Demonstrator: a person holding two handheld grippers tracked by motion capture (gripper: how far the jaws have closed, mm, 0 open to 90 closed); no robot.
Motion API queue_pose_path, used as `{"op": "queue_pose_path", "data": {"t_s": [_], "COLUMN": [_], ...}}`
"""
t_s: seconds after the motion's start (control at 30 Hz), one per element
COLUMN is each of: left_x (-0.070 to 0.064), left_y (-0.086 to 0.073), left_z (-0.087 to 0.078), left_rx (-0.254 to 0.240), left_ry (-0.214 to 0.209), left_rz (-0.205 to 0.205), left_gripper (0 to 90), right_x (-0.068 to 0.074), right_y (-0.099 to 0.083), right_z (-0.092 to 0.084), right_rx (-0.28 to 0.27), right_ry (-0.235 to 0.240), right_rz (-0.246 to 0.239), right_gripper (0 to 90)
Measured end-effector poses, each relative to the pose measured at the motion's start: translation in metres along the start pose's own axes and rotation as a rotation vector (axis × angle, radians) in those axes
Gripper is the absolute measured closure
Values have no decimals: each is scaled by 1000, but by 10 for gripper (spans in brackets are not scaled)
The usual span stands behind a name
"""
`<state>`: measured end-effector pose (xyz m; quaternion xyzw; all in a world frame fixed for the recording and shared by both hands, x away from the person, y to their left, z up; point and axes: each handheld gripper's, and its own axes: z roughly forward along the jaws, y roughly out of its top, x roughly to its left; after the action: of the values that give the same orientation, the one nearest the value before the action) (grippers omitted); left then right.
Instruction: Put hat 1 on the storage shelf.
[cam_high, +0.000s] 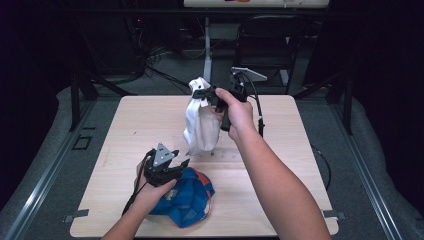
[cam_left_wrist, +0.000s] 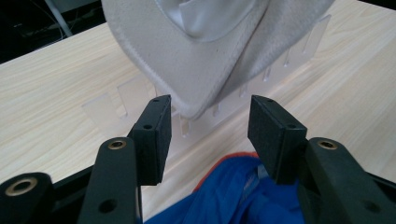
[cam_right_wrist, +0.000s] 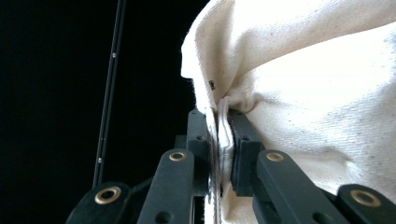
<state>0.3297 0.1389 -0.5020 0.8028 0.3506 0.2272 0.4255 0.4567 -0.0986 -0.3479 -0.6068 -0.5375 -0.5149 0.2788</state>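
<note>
A white cap (cam_high: 200, 125) hangs upright over the middle of the wooden table (cam_high: 135, 120). My right gripper (cam_high: 202, 93) is shut on its top edge. In the right gripper view the cloth (cam_right_wrist: 317, 93) is pinched flat between the jaws of the right gripper (cam_right_wrist: 223, 116). A blue cap with orange trim (cam_high: 187, 197) lies near the front edge. My left gripper (cam_high: 181, 162) hovers just over it, open and holding nothing. In the left gripper view, the left gripper (cam_left_wrist: 211, 105) frames the white cap's brim (cam_left_wrist: 187, 56), with the blue cap (cam_left_wrist: 233, 191) below.
A clear slotted plastic rack (cam_left_wrist: 135, 93) lies on the table under the white cap. A dark chair (cam_high: 265, 40) and cables stand behind the table's far edge. Bare wood stretches along the left side and the right side.
</note>
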Motion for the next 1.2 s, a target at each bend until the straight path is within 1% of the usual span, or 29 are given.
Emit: {"op": "queue_pose_path", "data": {"t_s": [0.03,0.13,0.17,0.2,0.3,0.4,0.43,0.47,0.5,0.57,0.7,0.77,0.83,0.87,0.9,0.93,0.97,1.03,1.07,1.1,1.2], "left_x": [-1,-2,-3,-5,-9,-12,-12,-12,-12,-11,-8,-6,-5,-4,-3,-2,-1,4,6,10,15], "left_y": [1,4,5,6,10,12,12,12,12,12,12,11,11,11,10,10,9,6,5,3,-3], "left_z": [2,8,9,12,17,21,22,22,22,21,19,17,15,14,14,12,12,11,10,9,7], "left_rx": [-5,-7,-6,-13,-7,-1,2,8,9,8,8,3,-1,-4,-12,-12,-18,-23,-27,-32,-39], "left_ry": [5,5,-1,-1,7,25,29,38,44,49,60,58,50,41,41,27,23,-2,-11,-23,-26], "left_rz": [1,-4,-3,-1,18,32,32,32,30,27,27,21,17,7,1,-11,-17,-48,-73,-97,-123], "left_gripper": [503,506,506,506,513,567,619,641,685,740,799,809,813,813,813,813,814,815,814,814,816], "right_x": [-1,-2,-3,-3,-4,-5,-5,-6,-7,-9,-9,-9,-9,-9,-10,-10,-11,-12,-13,-14,-18], "right_y": [0,-1,-2,-2,-3,-4,-4,-5,-5,-6,-6,-7,-8,-8,-9,-9,-9,-10,-10,-10,-11], "right_z": [0,1,1,1,1,1,0,0,-1,-1,-5,-6,-8,-8,-8,-9,-9,-8,-9,-8,-6], "right_rx": [3,2,3,4,2,3,8,6,12,9,5,6,7,5,5,14,8,10,21,20,21], "right_ry": [2,1,4,6,8,8,8,9,9,8,-4,-2,-3,-3,-2,-3,-1,2,0,-5,-17], "right_rz": [-4,2,-3,-4,1,-4,-2,-2,-3,-4,-14,-10,-17,-15,-17,-18,-16,-15,-15,-11,-12], "right_gripper": [812,811,811,811,810,809,809,809,809,808,808,808,808,808,808,808,808,808,807,807,807]}}
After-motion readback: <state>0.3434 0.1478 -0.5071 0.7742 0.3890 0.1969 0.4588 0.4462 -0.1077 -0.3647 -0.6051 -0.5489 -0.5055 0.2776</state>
